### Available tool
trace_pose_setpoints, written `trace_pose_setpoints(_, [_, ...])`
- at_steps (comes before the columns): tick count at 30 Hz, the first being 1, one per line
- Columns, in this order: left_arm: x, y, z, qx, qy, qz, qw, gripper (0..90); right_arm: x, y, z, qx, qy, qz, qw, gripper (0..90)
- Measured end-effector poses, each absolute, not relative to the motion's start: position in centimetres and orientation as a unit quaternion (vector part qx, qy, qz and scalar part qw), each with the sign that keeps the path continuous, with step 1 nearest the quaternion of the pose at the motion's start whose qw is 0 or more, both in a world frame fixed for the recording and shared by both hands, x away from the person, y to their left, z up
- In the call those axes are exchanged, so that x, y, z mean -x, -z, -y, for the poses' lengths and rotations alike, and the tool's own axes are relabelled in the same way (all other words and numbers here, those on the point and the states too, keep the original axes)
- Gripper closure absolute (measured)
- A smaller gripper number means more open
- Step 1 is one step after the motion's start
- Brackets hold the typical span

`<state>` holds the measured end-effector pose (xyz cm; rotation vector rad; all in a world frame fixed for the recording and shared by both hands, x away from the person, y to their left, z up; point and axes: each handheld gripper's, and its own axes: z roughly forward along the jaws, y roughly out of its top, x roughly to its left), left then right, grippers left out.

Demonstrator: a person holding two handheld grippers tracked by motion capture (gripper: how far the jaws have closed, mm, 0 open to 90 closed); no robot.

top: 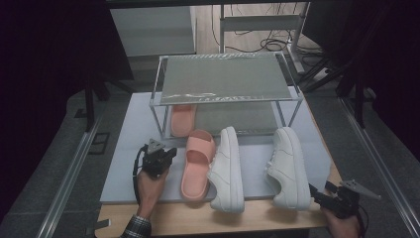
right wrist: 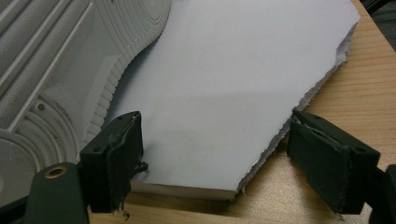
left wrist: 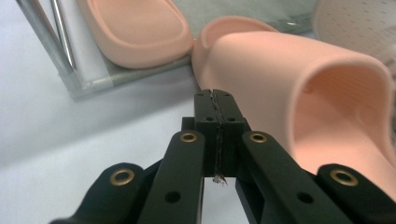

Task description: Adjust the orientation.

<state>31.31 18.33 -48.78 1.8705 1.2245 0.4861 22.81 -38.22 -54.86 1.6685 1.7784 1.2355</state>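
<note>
- Dark surroundings closed in on a wooden tabletop [top: 257, 220] covered by a pale grey mat [top: 129, 148], whose torn corner showed in the right gripper view.
- At the far end of the mat stood a wire-framed shelf rack [top: 228, 79]; under it one pink slide [top: 182, 119] was half hidden, its far end cut off by the shelf top.
- Two white sneakers lay on the mat, the left sneaker [top: 227, 171] and the right sneaker [top: 288, 166], long axes running near to far.
- Nearest the left tongs lay the second pink slide [top: 197, 166], just left of the left sneaker and touching it, its long axis also near to far, strap end away from the person.
- Left tongs [top: 171, 152] sat just left of that slide, pressed fully together with nothing between them.
- Right tongs [top: 316, 193] rested at the mat's near right corner beside the right sneaker's heel, spread wide and empty; the hand behind was cut off by the frame.
</note>
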Motion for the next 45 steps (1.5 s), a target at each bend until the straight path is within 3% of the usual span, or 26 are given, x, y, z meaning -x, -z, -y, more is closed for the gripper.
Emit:
trace_pose_setpoints(13, [-28.2, 48.5, -16.7, -0.762, -0.168, -0.453, 0.431, 89.5, -22.8, 54.9, 38.2, -0.598, -0.442, -0.637, 0.202, 18.6])
trace_pose_setpoints(25, [-29.7, 49.7, -14.2, -0.773, -0.170, -0.443, 0.421, 89.4, -22.8, 54.9, 38.2, -0.598, -0.443, -0.637, 0.202, 18.6])
trace_pose_setpoints(45, [-29.5, 49.1, -15.6, -0.769, -0.189, -0.454, 0.409, 89.3, -22.8, 54.9, 38.2, -0.598, -0.443, -0.637, 0.202, 18.6])
